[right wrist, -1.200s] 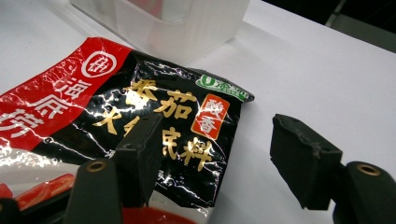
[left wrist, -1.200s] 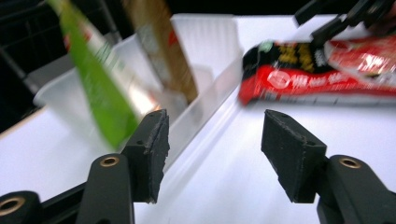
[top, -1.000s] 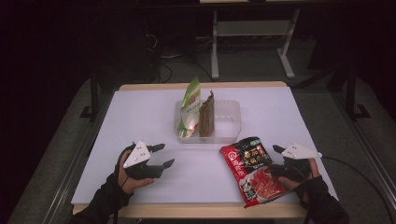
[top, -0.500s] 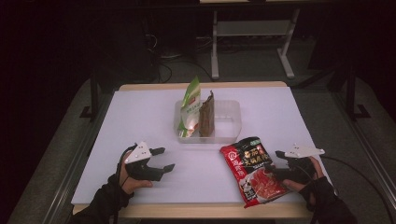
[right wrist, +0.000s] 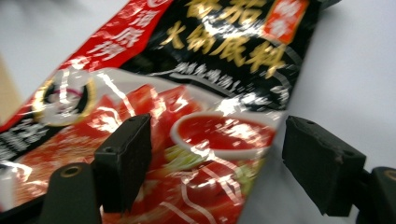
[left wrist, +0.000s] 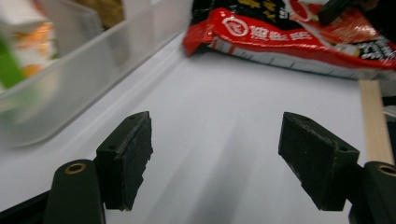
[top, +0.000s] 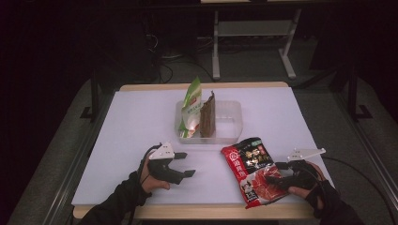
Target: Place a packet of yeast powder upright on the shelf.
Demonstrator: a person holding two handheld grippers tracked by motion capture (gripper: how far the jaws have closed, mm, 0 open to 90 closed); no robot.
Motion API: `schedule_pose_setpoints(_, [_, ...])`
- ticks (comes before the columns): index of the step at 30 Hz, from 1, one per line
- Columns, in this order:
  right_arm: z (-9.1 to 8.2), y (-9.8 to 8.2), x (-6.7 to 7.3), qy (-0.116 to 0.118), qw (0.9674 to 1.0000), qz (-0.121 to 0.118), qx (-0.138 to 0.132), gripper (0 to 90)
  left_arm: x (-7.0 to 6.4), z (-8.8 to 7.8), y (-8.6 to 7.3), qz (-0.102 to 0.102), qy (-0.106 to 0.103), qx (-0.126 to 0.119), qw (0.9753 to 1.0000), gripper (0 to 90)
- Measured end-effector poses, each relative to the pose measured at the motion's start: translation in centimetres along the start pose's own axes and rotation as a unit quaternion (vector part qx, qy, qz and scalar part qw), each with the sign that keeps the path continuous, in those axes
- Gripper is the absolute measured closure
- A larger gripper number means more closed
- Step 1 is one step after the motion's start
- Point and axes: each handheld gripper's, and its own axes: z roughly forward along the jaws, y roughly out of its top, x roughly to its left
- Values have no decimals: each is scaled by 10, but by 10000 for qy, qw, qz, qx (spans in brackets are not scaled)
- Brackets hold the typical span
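while our left gripper (top: 187,164) hovers wide open, empty | our right gripper (top: 273,172) gapes astride the red sauce packet (top: 251,169), ungripped | clear bin (top: 230,122) behind

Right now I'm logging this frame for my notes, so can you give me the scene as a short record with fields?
surface: white table
bin: clear bin, mid-table
in bin: green packet and brown packet, upright
loose item: red sauce packet, flat near front edge
left gripper: open over bare table
right gripper: open, jaws straddling the packet's edge
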Motion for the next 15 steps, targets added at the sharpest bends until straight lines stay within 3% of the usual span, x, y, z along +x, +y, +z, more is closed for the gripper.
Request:
schedule_pose_setpoints(2, [2, -1, 0, 208, 9998, 63, 30, 231, -2, 8, 4, -22, -129, 29, 9999, 251])
schedule_pose_setpoints(7, [5, -1, 3, 260, 9996, 35, 46, 203, -8, 32, 17, -56, -427, 131, 9990, 248])
schedule_pose_setpoints(15, [13, 3, 15, 263, 9996, 46, 15, 242, -14, 69, 29, -359, -589, 217, 9974, 248])
